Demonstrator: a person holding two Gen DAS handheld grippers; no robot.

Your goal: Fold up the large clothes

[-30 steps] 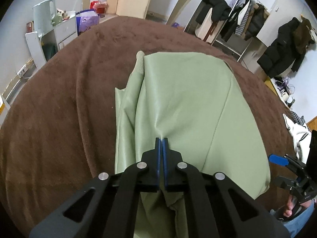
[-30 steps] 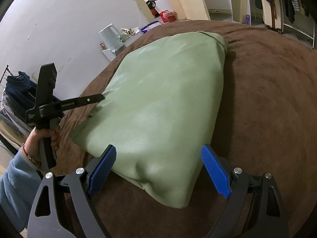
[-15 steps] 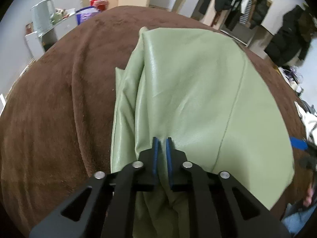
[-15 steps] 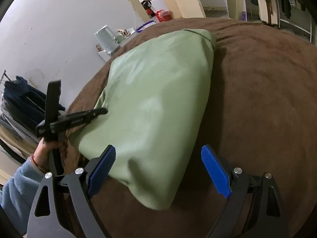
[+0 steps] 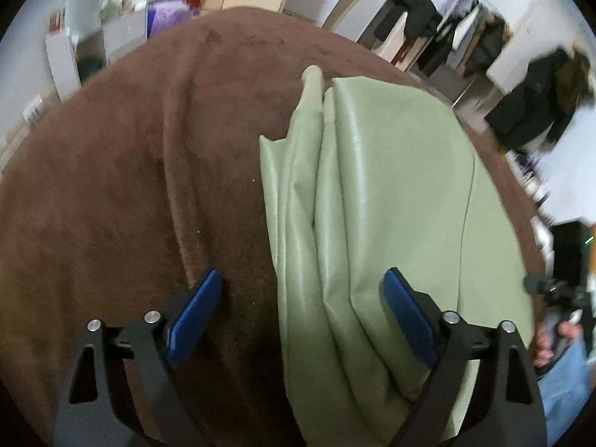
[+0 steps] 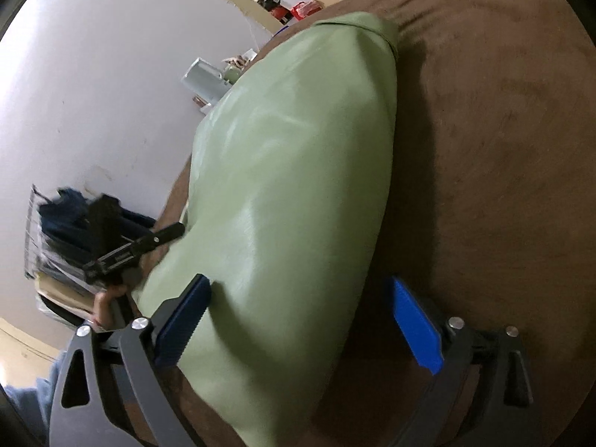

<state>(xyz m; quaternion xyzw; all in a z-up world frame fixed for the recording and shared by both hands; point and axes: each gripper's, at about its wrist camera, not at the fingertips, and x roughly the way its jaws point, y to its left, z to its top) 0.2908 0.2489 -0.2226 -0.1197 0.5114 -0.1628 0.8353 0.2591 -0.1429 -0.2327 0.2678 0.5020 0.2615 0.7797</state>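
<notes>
The left claw [image 5: 301, 311] gaped wide over the near edge of the glossy pale-green folded garment [image 5: 387, 201], gripping nothing; the right claw [image 6: 298, 320] gaped likewise. Beyond them it lay along the brown plush bedcover [image 5: 130, 186]. Being slick and loosely layered, its stacked folds could probably slide apart.

Dim indoor light, motion blur, heavy fisheye warp w/ dark corners

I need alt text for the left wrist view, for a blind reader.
A folded light green garment lies on a brown blanket, seen between the two blue pads of the open left claw, which holds nothing. Dark coats hang behind.
</notes>
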